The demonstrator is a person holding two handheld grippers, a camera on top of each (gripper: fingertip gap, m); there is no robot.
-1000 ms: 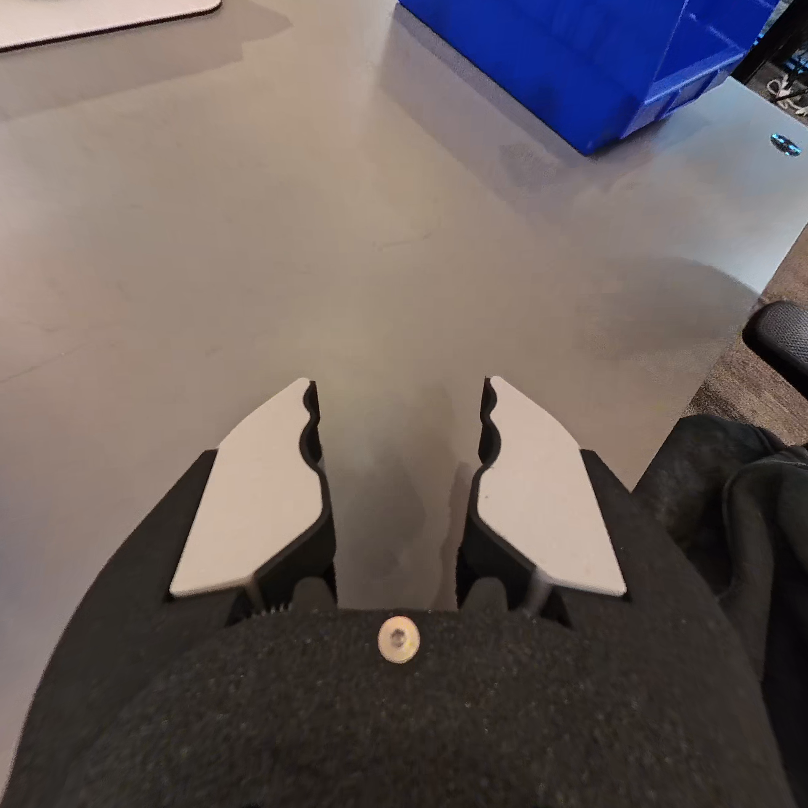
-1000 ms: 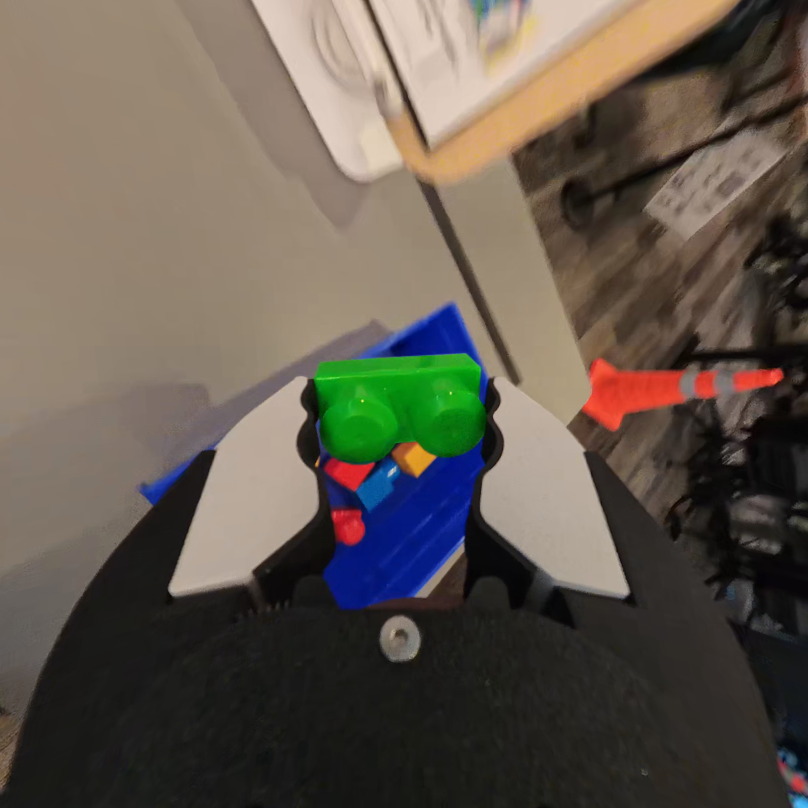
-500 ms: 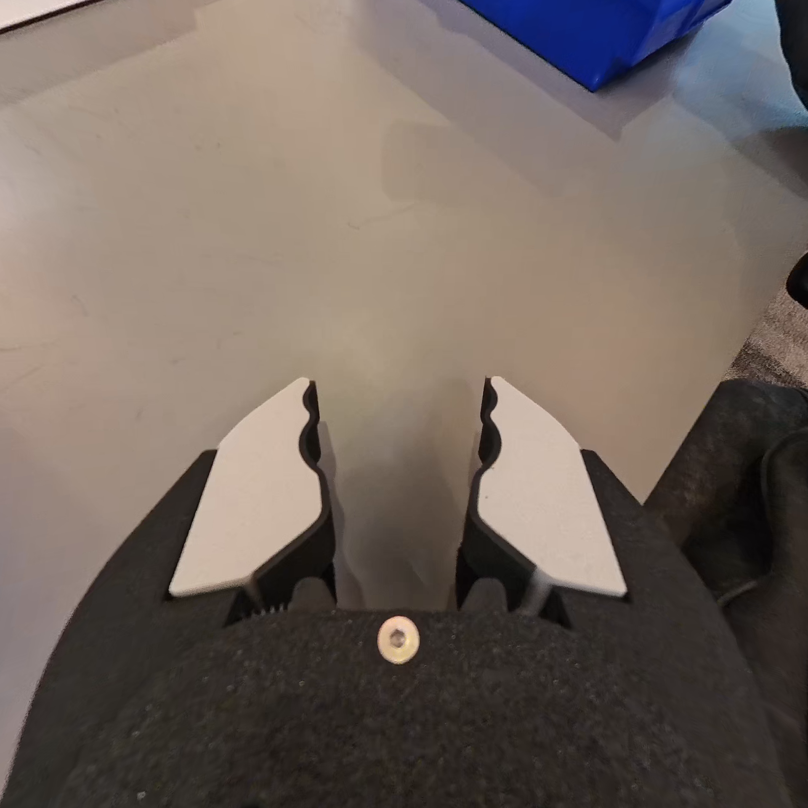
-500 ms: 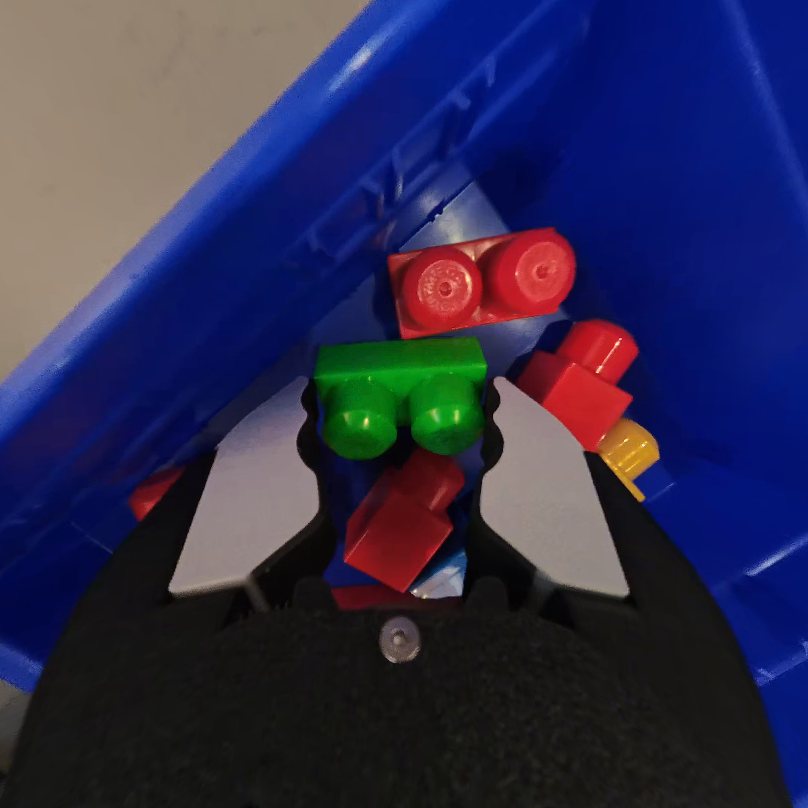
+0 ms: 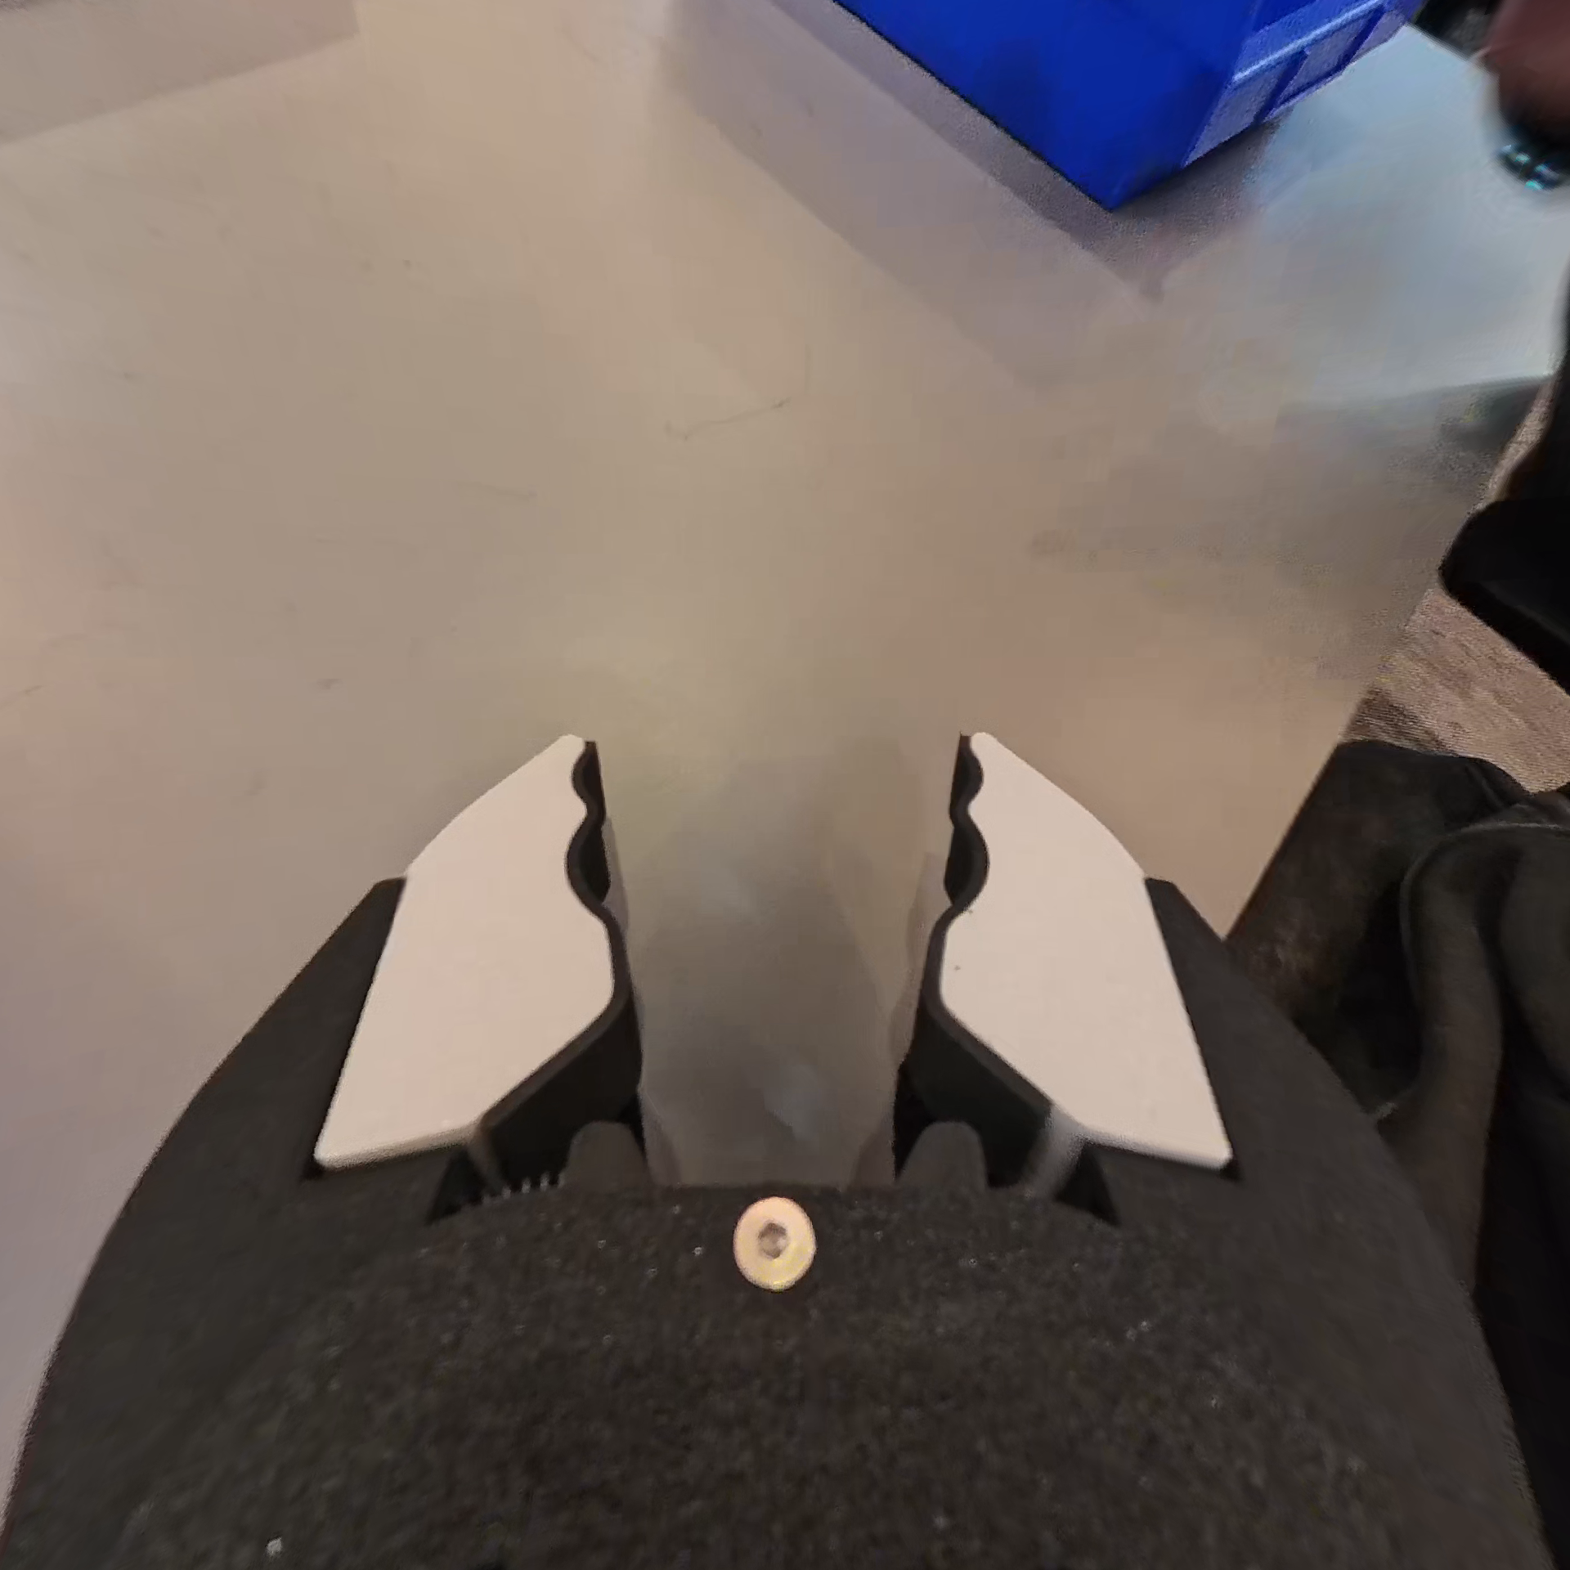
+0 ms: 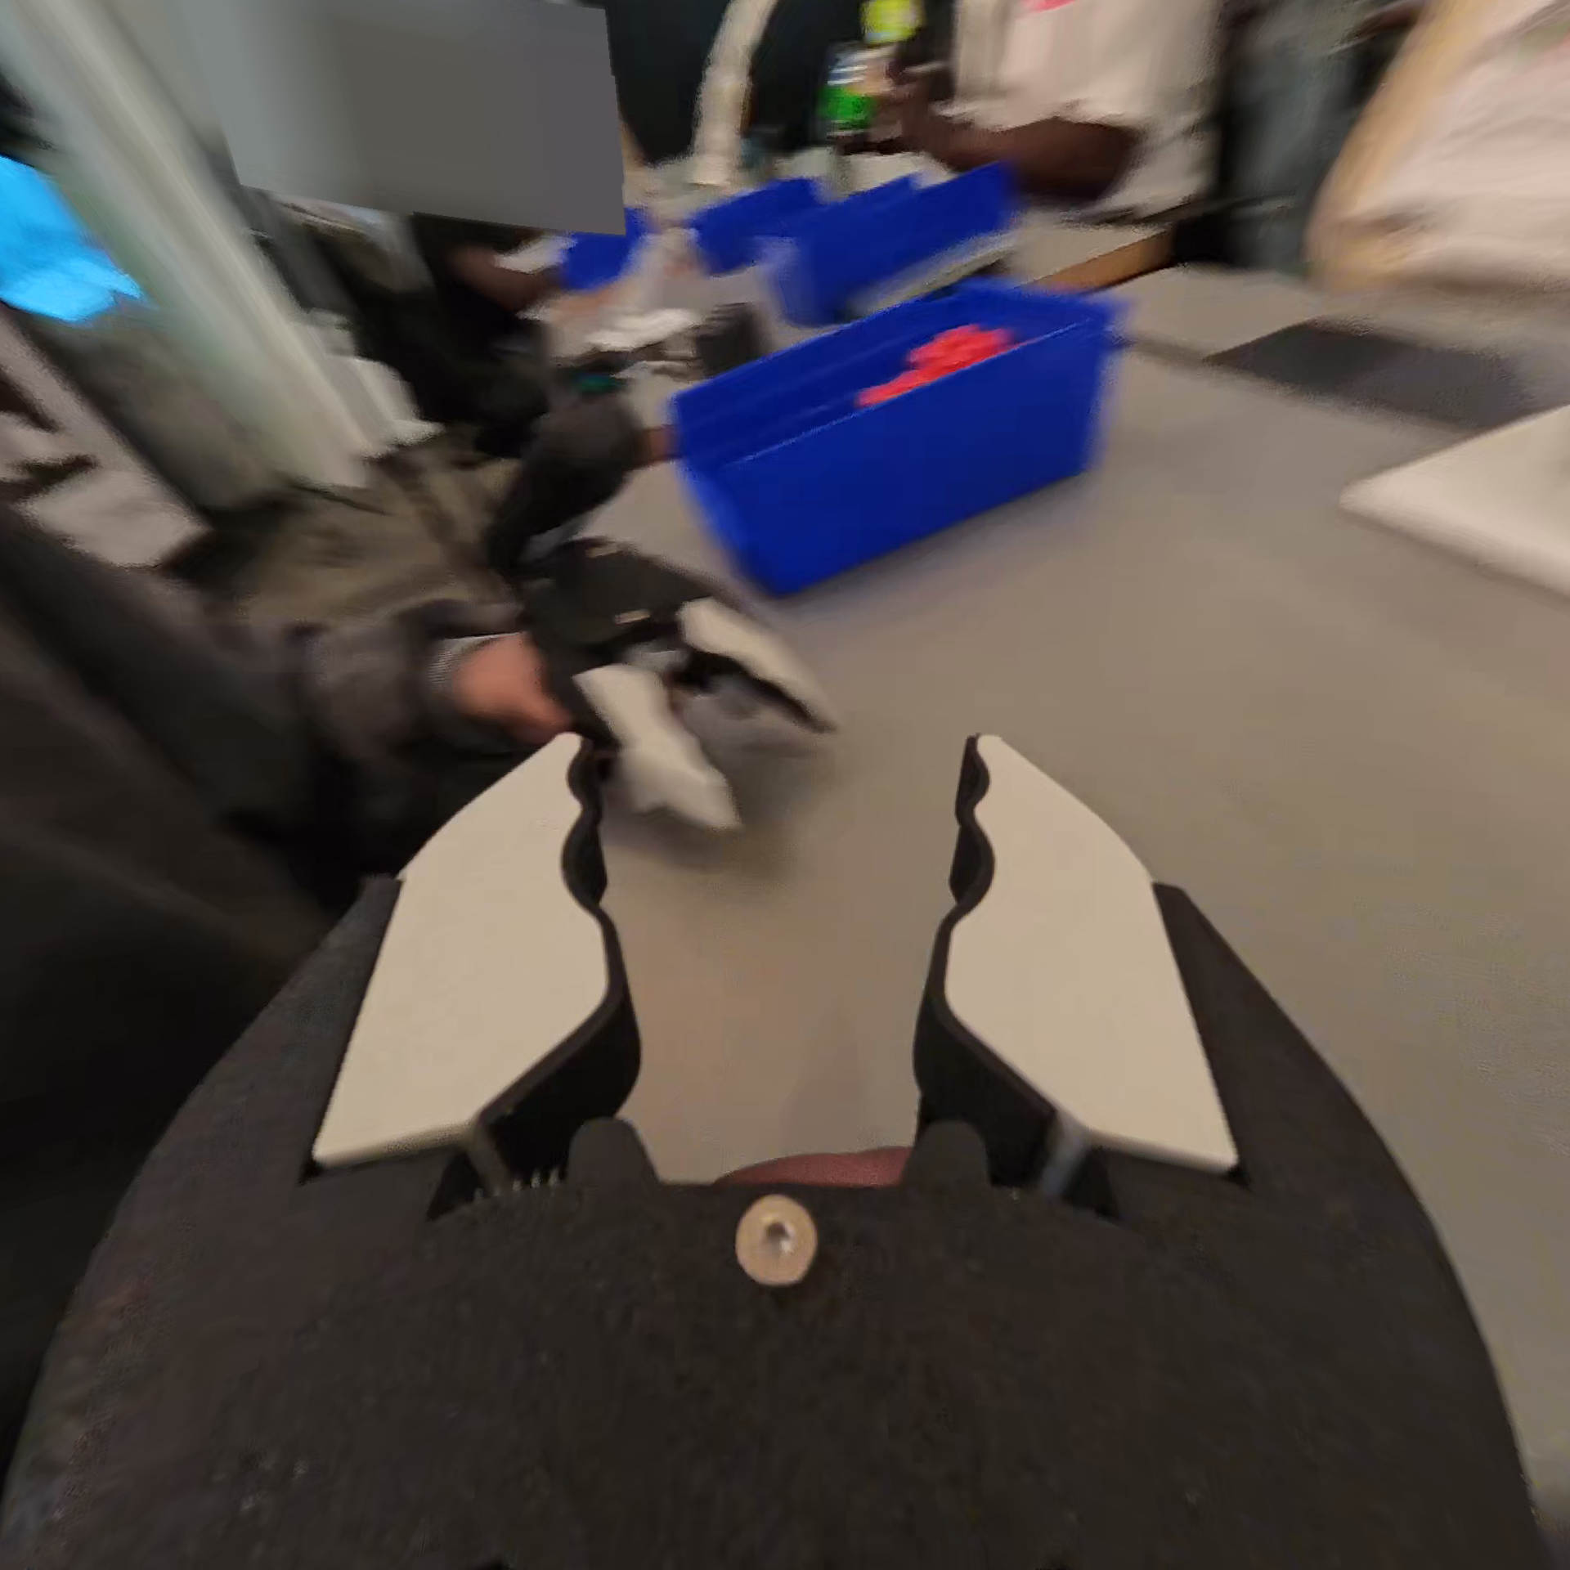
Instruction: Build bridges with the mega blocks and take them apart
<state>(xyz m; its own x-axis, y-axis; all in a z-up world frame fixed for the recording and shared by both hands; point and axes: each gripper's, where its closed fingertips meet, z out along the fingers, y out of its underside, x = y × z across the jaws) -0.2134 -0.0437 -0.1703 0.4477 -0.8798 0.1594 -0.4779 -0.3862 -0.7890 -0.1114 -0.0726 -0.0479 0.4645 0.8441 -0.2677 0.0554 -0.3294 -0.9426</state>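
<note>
Left gripper (image 5: pixel 777 748): jaws apart, empty, over bare grey worktop (image 5: pixel 425 425).
Right gripper (image 6: pixel 777 748): jaws apart, empty.
Blue bin (image 6: pixel 892 450): on the worktop, well beyond both grippers; only a corner (image 5: pixel 1104 93) in the left wrist view.
Right wrist view only: red mega blocks (image 6: pixel 943 361) inside the bin, blurred; the left gripper (image 6: pixel 705 722) seen farther off.
Unclear: background figures, smeared.

No writing, label, brand, number or sign can be read in either view. The left wrist view shows only unmarked surfaces, and the right wrist view is too blurred by motion for any lettering to be made out.
</note>
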